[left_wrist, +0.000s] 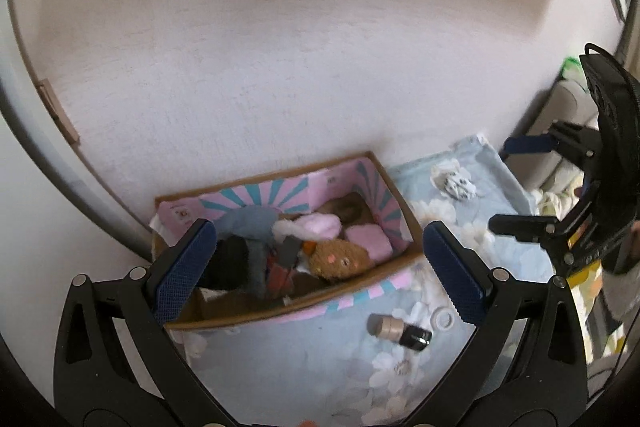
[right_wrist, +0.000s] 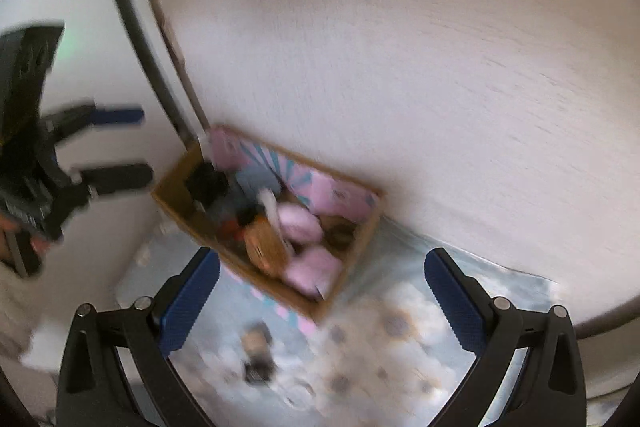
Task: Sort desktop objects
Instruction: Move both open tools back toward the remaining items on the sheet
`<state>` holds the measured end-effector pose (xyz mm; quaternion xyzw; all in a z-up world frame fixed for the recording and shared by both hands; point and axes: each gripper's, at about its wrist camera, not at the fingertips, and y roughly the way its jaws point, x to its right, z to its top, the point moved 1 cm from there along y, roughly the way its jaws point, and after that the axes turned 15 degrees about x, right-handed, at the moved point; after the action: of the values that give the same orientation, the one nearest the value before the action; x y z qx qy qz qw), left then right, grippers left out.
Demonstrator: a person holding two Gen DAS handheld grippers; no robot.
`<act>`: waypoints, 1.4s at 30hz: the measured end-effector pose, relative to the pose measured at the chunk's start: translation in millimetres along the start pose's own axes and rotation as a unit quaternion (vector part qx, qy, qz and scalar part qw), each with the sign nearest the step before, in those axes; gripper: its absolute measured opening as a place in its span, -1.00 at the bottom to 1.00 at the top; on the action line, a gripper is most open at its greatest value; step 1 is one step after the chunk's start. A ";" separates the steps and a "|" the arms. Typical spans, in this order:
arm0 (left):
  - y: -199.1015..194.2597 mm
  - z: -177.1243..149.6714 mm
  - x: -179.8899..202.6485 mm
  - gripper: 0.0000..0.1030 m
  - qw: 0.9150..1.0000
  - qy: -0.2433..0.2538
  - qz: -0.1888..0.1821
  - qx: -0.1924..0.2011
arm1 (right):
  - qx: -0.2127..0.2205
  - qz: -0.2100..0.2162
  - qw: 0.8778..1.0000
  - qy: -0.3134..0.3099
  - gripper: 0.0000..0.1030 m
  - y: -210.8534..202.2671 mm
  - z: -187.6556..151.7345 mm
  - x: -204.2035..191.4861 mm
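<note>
Against the wall, at the back edge of the table, we see the open cardboard box with pink and teal lining, filled with soft things: a brown plush toy, a pink fluffy piece and a black bundle. Just in front of the box, a small tan and black cylinder lies on the pale blue floral tablecloth. We hold our left gripper and right gripper wide open, both empty, above the table.
</note>
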<state>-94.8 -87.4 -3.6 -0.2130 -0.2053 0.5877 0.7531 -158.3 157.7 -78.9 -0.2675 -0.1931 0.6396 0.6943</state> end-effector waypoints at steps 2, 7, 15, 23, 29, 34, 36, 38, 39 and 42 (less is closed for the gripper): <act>-1.5 -10.0 7.7 1.00 1.000 0.006 -0.010 -0.002 | -0.011 -0.026 1.000 -0.008 0.99 -7.2 -11.7 0.9; 8.9 -46.8 29.5 0.99 0.999 0.030 -0.023 -0.022 | -0.037 0.048 0.996 -0.063 0.99 -9.1 -39.0 25.5; 24.2 -125.8 65.4 0.99 0.997 -0.016 -0.023 -0.066 | -0.068 0.028 0.997 -0.001 0.99 0.4 -99.3 61.0; 50.4 -175.2 87.4 0.98 0.985 -0.132 0.002 -0.108 | -0.084 0.005 0.996 0.027 0.99 -0.8 -136.2 85.6; 54.3 -190.5 92.0 0.97 0.972 -0.198 0.074 -0.105 | -0.096 0.018 0.995 0.007 0.99 12.4 -136.1 124.0; 55.2 -203.5 105.0 0.85 0.956 -0.242 0.141 -0.084 | -0.103 0.039 0.993 -0.035 0.99 33.0 -125.4 149.4; 58.5 -208.5 108.7 0.81 0.949 -0.257 0.162 -0.080 | -0.102 0.044 0.992 -0.060 0.99 41.9 -122.1 155.8; 63.2 -214.6 113.1 0.74 0.941 -0.277 0.181 -0.076 | -0.101 0.055 0.991 -0.070 0.99 49.9 -120.5 162.9; 65.0 -216.8 114.1 0.70 0.938 -0.284 0.187 -0.074 | -0.103 0.056 0.990 -0.074 0.99 54.5 -120.2 166.1; 70.8 -221.2 118.1 0.64 0.929 -0.297 0.208 -0.067 | -0.099 0.054 0.990 -0.090 0.99 67.6 -119.0 174.8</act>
<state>-0.9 25.3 -218.9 -0.1164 -0.4094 0.7528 0.5021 -120.0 318.8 -226.7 -0.2868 -0.3024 0.6755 0.6083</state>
